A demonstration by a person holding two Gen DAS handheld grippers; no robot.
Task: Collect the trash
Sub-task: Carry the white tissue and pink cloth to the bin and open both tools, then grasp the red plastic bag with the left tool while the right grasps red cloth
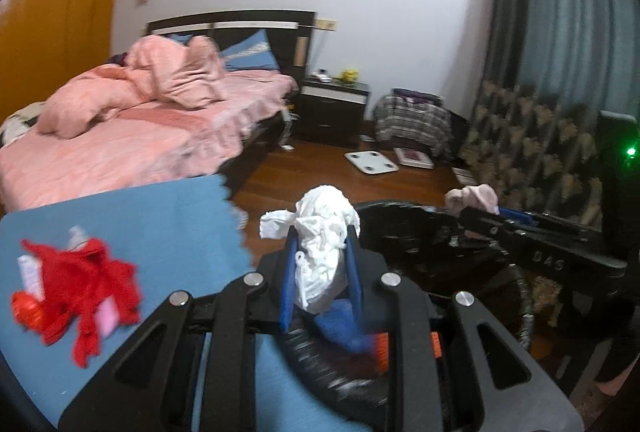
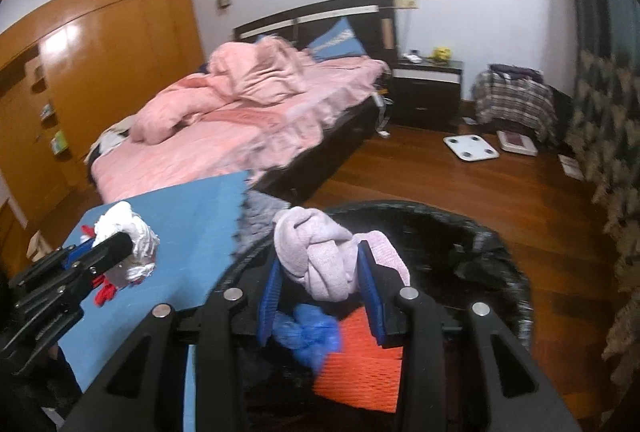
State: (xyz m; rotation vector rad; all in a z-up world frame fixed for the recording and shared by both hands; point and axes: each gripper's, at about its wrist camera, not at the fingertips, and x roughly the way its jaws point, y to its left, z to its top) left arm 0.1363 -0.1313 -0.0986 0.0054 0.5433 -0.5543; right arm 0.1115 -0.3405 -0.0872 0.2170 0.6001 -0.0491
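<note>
Here the left gripper (image 1: 320, 252) clamps white tissue (image 1: 322, 232).

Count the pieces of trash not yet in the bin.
3: white crumpled paper in the left tool, pink cloth in the right tool, red scrap on the blue mat. Others may be hidden.

Raised digits on black right gripper (image 1: 476, 209) body, seemingly "046", middle one unsure, orange label beside left gripper (image 1: 320, 252) fingers blurred, unreadable
</note>
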